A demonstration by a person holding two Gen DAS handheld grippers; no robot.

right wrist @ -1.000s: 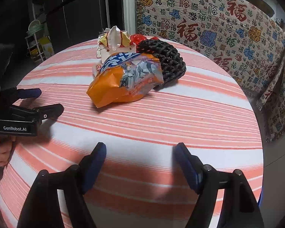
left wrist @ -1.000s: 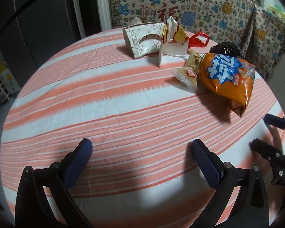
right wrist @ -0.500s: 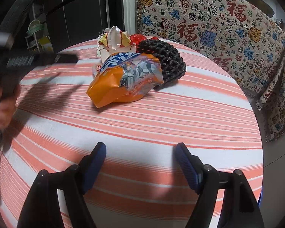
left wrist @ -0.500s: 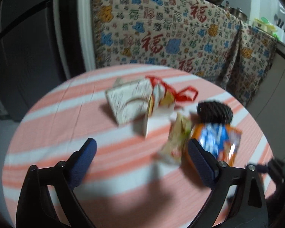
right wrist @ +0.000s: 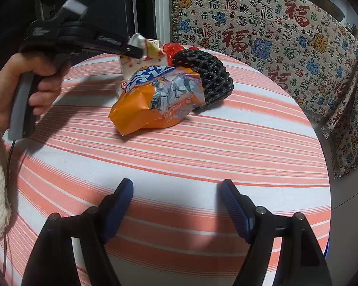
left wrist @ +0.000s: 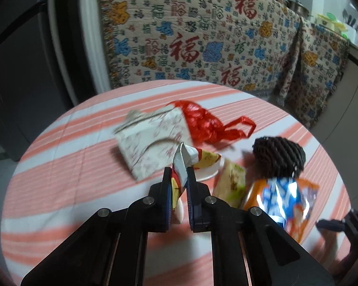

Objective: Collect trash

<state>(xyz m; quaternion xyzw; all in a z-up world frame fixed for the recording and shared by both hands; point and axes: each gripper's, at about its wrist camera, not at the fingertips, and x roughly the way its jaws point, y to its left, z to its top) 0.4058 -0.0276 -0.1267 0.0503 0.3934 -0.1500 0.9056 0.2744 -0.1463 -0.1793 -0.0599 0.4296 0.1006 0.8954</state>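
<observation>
Though blurred, left gripper fingers just clenched on wrapper, long axis seemingly upright; right gripper released.

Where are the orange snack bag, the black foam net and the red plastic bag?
orange snack bag (right wrist: 155, 100): right wrist view, middle of its crumpled front.
black foam net (right wrist: 207, 76): right wrist view, its mesh side.
red plastic bag (left wrist: 202, 124): left wrist view, its bunched body.

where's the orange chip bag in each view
Left wrist view: the orange chip bag is at lower right, below the black mesh net.
Right wrist view: the bag lies at centre, upper half, against the net's left side.
Shared landmark: the black mesh net, touching the bag in both.
</observation>
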